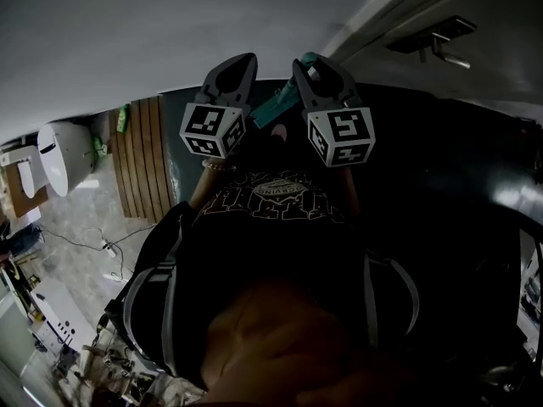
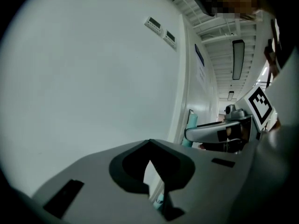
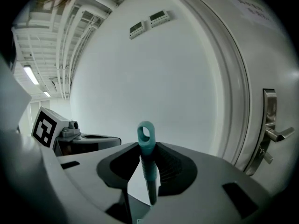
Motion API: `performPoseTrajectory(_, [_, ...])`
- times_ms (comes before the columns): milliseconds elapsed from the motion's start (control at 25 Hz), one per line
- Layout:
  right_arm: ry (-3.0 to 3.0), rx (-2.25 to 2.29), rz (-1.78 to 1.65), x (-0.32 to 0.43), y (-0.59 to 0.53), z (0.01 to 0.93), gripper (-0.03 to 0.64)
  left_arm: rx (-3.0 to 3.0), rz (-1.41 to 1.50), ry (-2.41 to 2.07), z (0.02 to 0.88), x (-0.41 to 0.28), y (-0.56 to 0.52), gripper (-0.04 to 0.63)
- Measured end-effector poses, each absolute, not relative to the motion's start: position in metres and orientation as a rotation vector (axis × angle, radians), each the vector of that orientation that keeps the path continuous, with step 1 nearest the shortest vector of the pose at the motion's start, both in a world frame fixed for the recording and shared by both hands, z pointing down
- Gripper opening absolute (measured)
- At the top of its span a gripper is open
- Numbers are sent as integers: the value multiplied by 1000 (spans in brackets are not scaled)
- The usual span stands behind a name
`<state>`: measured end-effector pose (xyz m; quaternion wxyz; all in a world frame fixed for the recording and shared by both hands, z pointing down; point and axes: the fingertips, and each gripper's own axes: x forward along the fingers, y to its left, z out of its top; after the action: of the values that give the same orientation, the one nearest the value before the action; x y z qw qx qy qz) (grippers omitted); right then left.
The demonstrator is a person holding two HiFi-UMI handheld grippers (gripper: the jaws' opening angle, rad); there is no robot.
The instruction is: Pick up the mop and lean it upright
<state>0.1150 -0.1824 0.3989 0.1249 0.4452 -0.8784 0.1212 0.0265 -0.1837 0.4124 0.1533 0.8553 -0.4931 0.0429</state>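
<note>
The mop shows as a teal handle (image 3: pixel 148 164) ending in a loop (image 3: pixel 145 133). It stands upright between the jaws of my right gripper (image 3: pixel 145 160), which is shut on it just under the loop, close to a white wall (image 3: pixel 177 78). In the head view the right gripper (image 1: pixel 310 64) is raised by the wall with the teal handle (image 1: pixel 276 107) slanting down-left from it. My left gripper (image 1: pixel 240 62) is raised beside it; its jaws (image 2: pixel 150 164) are shut with only a thin slit and nothing in them. The mop head is hidden.
A door with a metal lever handle (image 3: pixel 273 134) stands right of the mop, also in the head view (image 1: pixel 437 41). Two small wall panels (image 3: pixel 149 23) sit high up. A toilet (image 1: pixel 55 155), a wooden slat mat (image 1: pixel 144 155) and floor cables (image 1: pixel 102 244) lie at left.
</note>
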Motion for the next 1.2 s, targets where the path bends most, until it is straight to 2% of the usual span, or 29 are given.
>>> performPoseTrajectory(560, [-2481,1390,376,71,-180,404,118,2476,111,-1367,411,-33,-186,39])
performPoseTrajectory(1200, [-2463,1460,364,-37,-161,398,118,2495,75,-1350,408,-151,-172,40])
